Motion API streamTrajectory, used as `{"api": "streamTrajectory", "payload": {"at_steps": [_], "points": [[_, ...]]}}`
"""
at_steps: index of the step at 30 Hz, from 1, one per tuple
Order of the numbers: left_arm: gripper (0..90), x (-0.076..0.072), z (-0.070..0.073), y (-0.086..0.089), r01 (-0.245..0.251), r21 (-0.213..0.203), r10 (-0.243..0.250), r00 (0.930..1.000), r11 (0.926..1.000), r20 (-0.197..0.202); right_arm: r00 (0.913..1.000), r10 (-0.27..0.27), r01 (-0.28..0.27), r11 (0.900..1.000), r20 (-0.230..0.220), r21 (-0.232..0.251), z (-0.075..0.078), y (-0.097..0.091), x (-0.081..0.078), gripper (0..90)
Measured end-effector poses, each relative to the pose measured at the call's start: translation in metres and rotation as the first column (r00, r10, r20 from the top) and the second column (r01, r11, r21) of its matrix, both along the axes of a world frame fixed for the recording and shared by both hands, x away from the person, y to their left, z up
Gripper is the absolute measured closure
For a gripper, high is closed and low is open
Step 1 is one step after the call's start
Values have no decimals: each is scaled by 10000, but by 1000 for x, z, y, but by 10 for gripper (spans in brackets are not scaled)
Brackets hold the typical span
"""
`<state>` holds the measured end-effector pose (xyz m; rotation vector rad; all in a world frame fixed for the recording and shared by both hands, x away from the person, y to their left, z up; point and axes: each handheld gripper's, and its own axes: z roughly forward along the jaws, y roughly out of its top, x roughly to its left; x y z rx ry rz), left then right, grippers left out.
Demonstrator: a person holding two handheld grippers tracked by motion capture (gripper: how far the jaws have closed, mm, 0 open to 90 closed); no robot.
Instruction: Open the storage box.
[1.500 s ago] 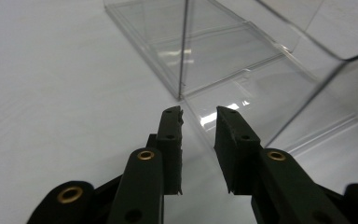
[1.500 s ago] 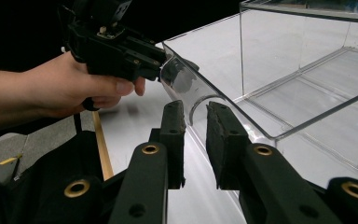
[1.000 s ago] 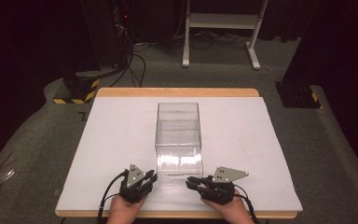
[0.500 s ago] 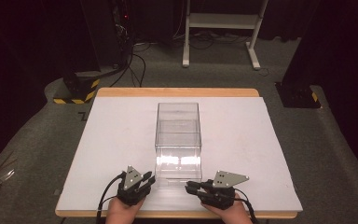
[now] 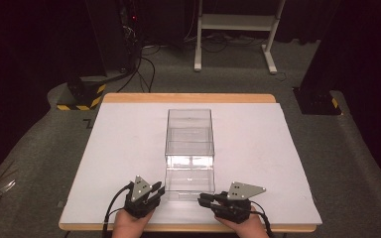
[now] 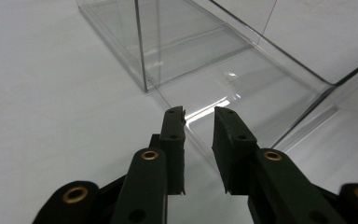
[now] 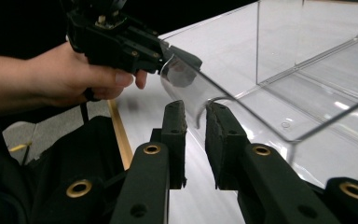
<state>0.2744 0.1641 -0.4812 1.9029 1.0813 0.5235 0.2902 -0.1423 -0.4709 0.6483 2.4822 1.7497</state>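
**White tabletop, see-through box: a thin panel pinched at its near edge**

Dark floor and cable-strewn stands surround a white-topped table with a pale wooden rim point(image 5: 124, 148). On it, near the middle, stands a tall transparent rectangular plastic box point(image 5: 189, 130). Its clear flat front panel point(image 5: 189, 181) reaches out toward the person's side of the table.

The left gripper point(image 5: 155, 189) sits at the panel's near left corner. In the right gripper view its black tips point(image 7: 186, 58) are clamped on that corner. In the left gripper view the panel's edge point(image 6: 256, 102) runs in between its jaws point(image 6: 199, 114).

The right gripper point(image 5: 203, 200) sits at the near right corner. Its jaws point(image 7: 196, 109) stand a little apart with the panel's rounded edge point(image 7: 223, 100) between them. Whether the pads actually press on the plastic cannot be told.

Several things could go wrong from here, as I judge it:

- **Slipping:** smooth plastic gripped only at its edge could slide out of the pads, and the panel would drop back onto the table.
- **Twisting:** if one hand lifts or pushes ahead of the other, the panel could rack and strain where it joins the box.
- **Dragging or tipping:** the box looks light and nothing holds it down, so a pull toward the person could drag or tip it.
- **Misjudging the grip:** the clear material gives few visual cues, so the right jaws could close beside the edge instead of on it.
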Motion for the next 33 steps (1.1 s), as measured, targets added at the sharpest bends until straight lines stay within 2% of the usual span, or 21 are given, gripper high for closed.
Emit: {"api": "streamTrajectory", "payload": {"at_steps": [9,11,19,25,33], "points": [[735,-8,0,0,67,-108,-68,9999,9999,-115,9995,305,-305,9994,-22,-148,0,0,-4,794],[733,-8,1,-1,96,50,-96,9999,9999,-33,9995,312,-312,9994,-20,-149,0,-1,-6,793],[710,-8,2,1,112,-59,-112,9999,9999,-66,9995,330,-330,9993,-12,-147,0,-3,-9,794],[651,-6,1,4,-35,-175,35,10000,9998,6,9998,171,-171,9998,49,59,3,-9,-10,782],[636,-1,2,12,-323,-147,325,9994,9994,152,9982,-435,420,9984,407,375,16,-22,-8,760]]}}
